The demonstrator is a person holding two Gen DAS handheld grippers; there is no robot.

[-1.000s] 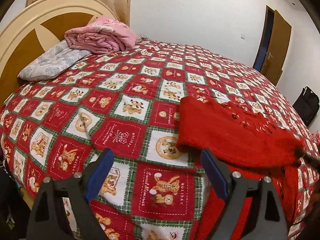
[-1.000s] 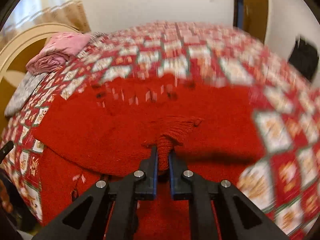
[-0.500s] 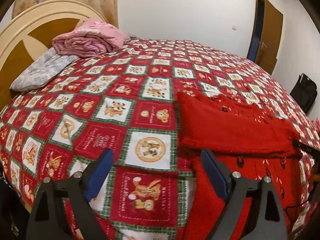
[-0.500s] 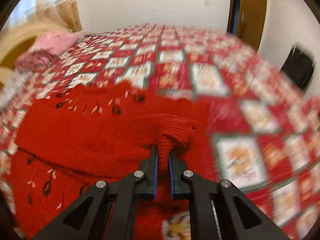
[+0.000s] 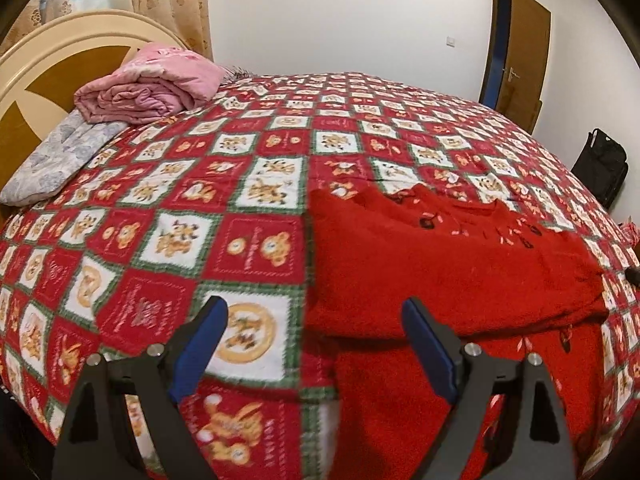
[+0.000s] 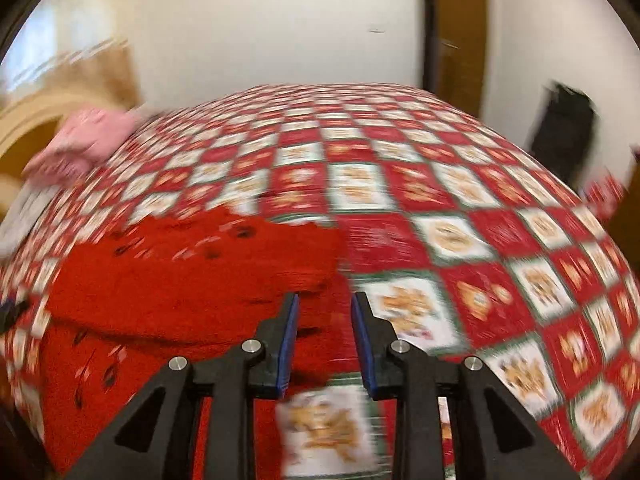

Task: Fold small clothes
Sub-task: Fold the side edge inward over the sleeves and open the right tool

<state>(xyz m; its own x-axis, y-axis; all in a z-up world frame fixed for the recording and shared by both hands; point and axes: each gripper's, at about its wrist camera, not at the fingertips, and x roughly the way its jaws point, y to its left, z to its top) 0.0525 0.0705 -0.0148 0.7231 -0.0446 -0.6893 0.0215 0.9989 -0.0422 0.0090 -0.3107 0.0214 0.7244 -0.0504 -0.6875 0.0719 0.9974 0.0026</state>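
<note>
A small red knitted garment lies on the bed, its upper part folded down over its lower part. My left gripper is open and empty, hovering over the garment's left edge. In the right wrist view the garment lies at left, blurred. My right gripper is open and empty, just off the garment's right corner, with red fabric below the fingers.
The bed has a red, white and green checked bear-print cover. A pink folded quilt and a grey pillow lie by the headboard. A brown door and a black bag stand at the right.
My right gripper let go of the garment's sleeve end and opened, after carrying it to the right. My left gripper stayed open and drifted slightly closer to the garment.
</note>
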